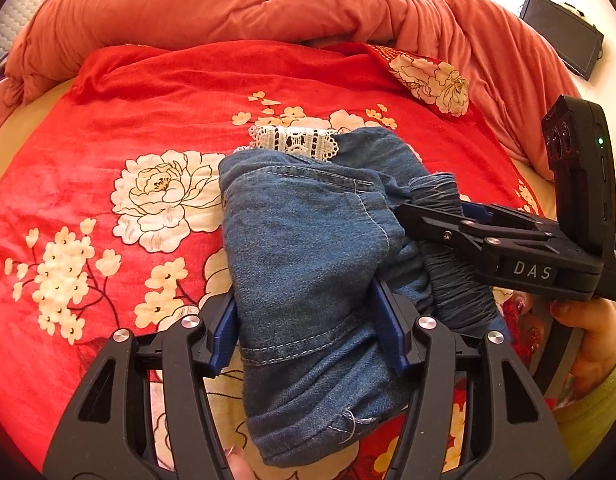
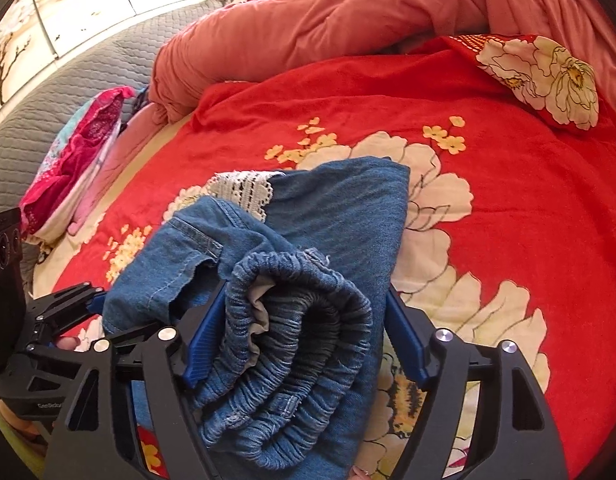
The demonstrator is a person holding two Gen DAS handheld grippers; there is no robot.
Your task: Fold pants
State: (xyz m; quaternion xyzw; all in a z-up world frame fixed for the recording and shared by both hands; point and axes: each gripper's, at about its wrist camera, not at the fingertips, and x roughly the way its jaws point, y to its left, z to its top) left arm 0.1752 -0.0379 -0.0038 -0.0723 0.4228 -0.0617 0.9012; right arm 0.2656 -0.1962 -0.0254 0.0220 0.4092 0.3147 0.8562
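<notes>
Lying folded into a compact bundle on the red floral bedspread (image 1: 107,120), the denim pants (image 1: 308,248) sit near the bedspread's middle, white lace trim (image 1: 293,140) at their far edge. From the left wrist, the left gripper (image 1: 310,332) straddles the bundle's near end, pads against the cloth on both sides, grasping it. The right gripper (image 1: 428,216) reaches in at the bundle's right.

From the right wrist, the right gripper (image 2: 303,340) stands released: its right pad is clear of the elastic waistband (image 2: 291,344) between its fingers.
</notes>
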